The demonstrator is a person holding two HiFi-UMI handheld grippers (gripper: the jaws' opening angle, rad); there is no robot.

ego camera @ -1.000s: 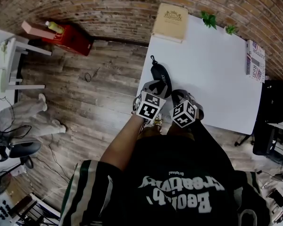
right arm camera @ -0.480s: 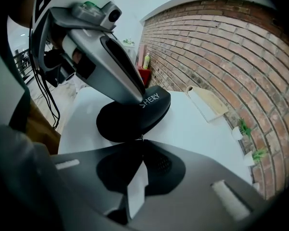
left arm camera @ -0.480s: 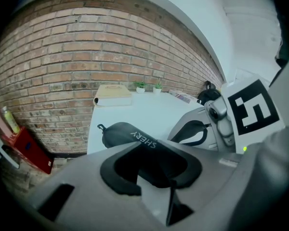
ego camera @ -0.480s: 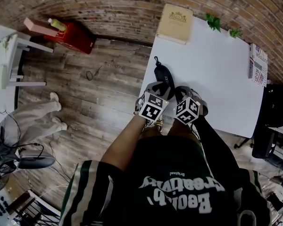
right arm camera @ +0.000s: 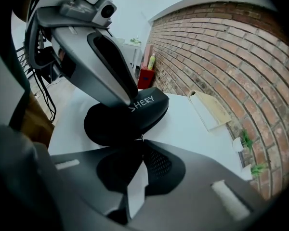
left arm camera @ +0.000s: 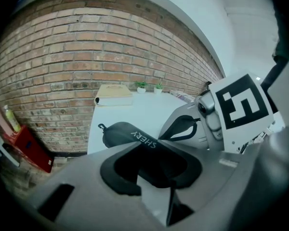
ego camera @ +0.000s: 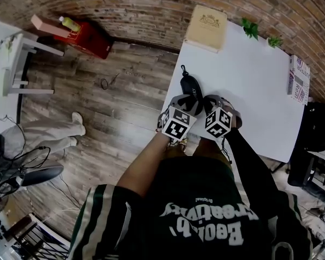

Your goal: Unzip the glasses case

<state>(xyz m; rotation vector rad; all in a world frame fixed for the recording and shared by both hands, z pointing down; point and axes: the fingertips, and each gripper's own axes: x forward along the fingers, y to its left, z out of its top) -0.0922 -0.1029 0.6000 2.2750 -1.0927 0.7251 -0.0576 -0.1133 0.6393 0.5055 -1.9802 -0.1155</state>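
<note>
Right tool [right arm camera: 141,139] creeps along the case [ego camera: 189,85], rolling slightly; left tool [left arm camera: 153,153] stays put.
Mid-unzip, I judge: left clamps the case at the desk's [ego camera: 249,80] edge, right is pinched on the pull [right arm camera: 142,137]; next, drag it round the curve.

The glasses case [ego camera: 188,85] is black with white lettering; the table [ego camera: 249,80] white.

White table [ego camera: 249,75] with black glasses case [ego camera: 189,84], tan book [ego camera: 206,21], two small plants [ego camera: 250,27], printed box [ego camera: 298,80].
</note>
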